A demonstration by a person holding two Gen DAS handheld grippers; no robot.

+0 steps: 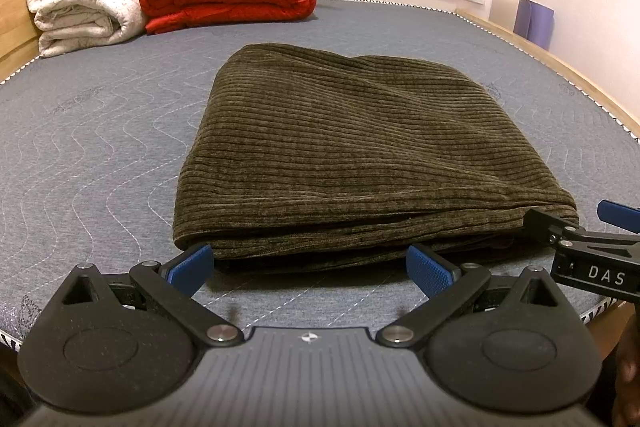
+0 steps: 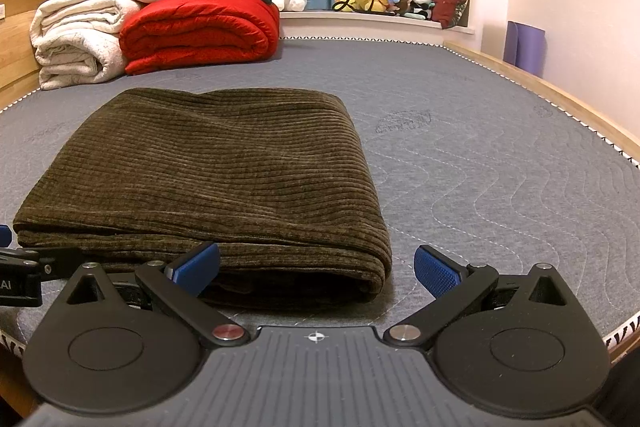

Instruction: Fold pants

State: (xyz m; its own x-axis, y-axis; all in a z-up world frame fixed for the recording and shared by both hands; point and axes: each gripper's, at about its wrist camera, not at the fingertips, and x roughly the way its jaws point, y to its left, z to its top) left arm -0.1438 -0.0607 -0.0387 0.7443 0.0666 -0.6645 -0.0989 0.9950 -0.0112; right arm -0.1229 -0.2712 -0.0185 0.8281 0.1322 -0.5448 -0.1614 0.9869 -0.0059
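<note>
While both my grippers hang low at the near edge of the bed, my left gripper (image 1: 310, 265) and right gripper (image 2: 316, 269) gape wide, gripping nothing. Just beyond their blue pads lie the pants (image 1: 340, 155), olive corduroy, already folded into a thick stack on the grey mattress (image 1: 100, 147). To finish neatly, I judge each gripper should pinch all layers at a near corner and lift together, evenly.

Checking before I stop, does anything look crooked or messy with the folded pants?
Nothing stands out. The pants lie in a compact folded stack on the mattress, edges roughly aligned, with both tongs open at the near edge.
</note>
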